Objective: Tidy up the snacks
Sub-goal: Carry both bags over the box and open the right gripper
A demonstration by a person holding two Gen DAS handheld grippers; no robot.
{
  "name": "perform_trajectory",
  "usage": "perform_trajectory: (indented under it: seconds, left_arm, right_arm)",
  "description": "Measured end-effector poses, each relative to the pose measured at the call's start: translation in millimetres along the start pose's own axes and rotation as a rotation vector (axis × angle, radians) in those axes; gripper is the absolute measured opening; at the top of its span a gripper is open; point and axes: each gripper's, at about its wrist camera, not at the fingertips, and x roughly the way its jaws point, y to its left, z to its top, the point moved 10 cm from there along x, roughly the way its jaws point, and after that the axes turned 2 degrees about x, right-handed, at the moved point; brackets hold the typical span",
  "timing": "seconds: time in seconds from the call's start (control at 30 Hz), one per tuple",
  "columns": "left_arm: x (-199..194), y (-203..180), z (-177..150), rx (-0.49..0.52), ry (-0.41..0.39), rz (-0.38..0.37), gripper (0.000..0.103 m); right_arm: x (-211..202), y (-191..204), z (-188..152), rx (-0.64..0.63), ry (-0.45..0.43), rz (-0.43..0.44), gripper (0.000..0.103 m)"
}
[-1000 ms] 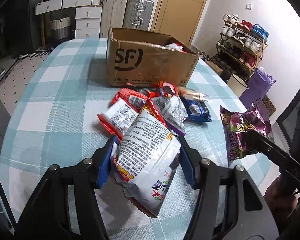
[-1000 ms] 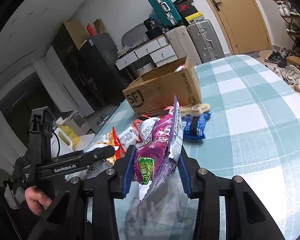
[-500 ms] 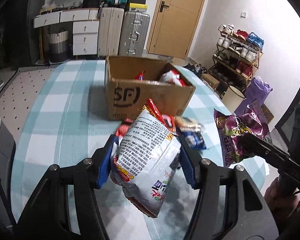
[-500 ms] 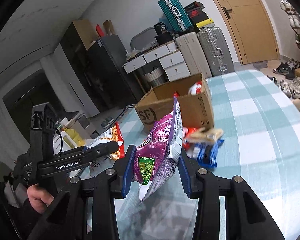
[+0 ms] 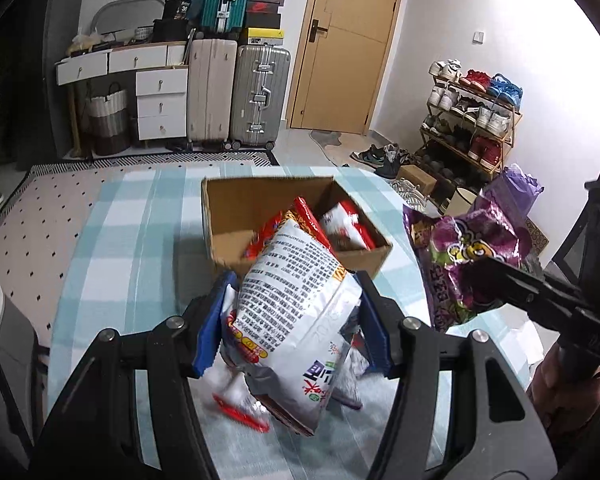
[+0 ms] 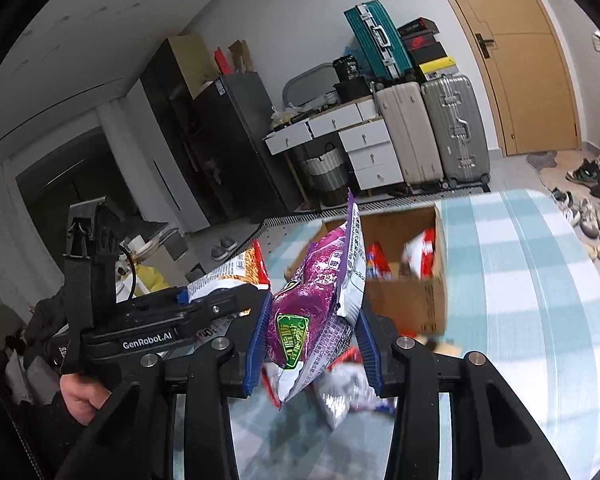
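left gripper point(image 5: 292, 320) clamps white chip bag point(image 5: 296, 304) | right gripper point(image 6: 312, 340) clamps purple snack bag point(image 6: 316, 312) | both short of cardboard box point(image 5: 228, 208) | risk: early release drops the bags in front of the box

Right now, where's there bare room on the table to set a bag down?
Bare checked tablecloth lies left of the cardboard box, and a wide stretch to its right. Crowded: the box's inside and the loose packets under both grippers.

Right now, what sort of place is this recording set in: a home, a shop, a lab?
Most likely a lived-in home, near the entry. A shoe rack full of sneakers stands beside a wooden door, suitcases line the wall by white drawers, and the table has a checked cloth.
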Motion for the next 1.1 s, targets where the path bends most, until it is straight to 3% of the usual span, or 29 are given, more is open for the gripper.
perform_trajectory:
  seconds: [0.27,0.57,0.8,1.1]
  left_arm:
    - [21,8,45,-0.004,0.004,-0.007,0.057]
    - [58,23,85,0.009,0.02,0.01,0.057]
    - [93,37,94,0.01,0.049,0.035,0.057]
    - [145,47,90,0.032,0.105,0.031,0.057]
  right_arm:
    - [20,11,46,-0.047,-0.007,0.004,0.041]
    - [46,-2,84,0.001,0.008,0.013,0.041]
    - [69,-21,102,-0.004,0.029,-0.014,0.041]
    - [110,-49,96,0.004,0.087,-0.043,0.041]
